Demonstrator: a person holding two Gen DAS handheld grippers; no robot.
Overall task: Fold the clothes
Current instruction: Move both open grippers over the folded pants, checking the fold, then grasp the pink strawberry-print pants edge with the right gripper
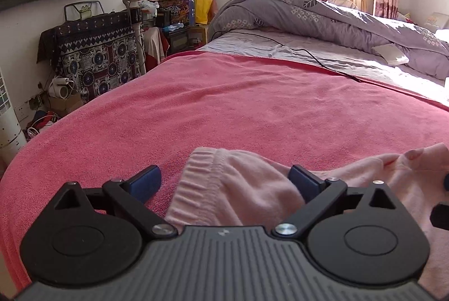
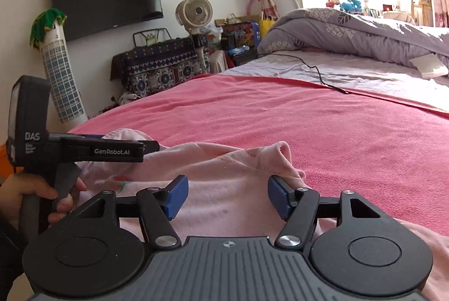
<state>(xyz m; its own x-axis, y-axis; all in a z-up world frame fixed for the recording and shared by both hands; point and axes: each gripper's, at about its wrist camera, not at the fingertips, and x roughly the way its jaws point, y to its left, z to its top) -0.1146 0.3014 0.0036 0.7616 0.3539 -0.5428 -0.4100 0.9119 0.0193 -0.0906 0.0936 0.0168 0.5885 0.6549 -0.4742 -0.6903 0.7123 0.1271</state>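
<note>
Both claws, left [image 1: 226, 181] and right [image 2: 227, 195], agape over pink garment [image 2: 224, 166].

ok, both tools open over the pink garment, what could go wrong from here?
1. The left tool straddles a bunched ribbed hem of the pink garment; closing may grab several layers.
2. The right tool hovers over flat cloth, so it may also pinch the pink blanket underneath.
3. The tools sit close together, so they could collide.

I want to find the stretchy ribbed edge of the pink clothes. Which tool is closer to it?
Left. The left tool has the ribbed edge between its open fingers. The right tool hovers over the plain middle of the pink garment.
</note>
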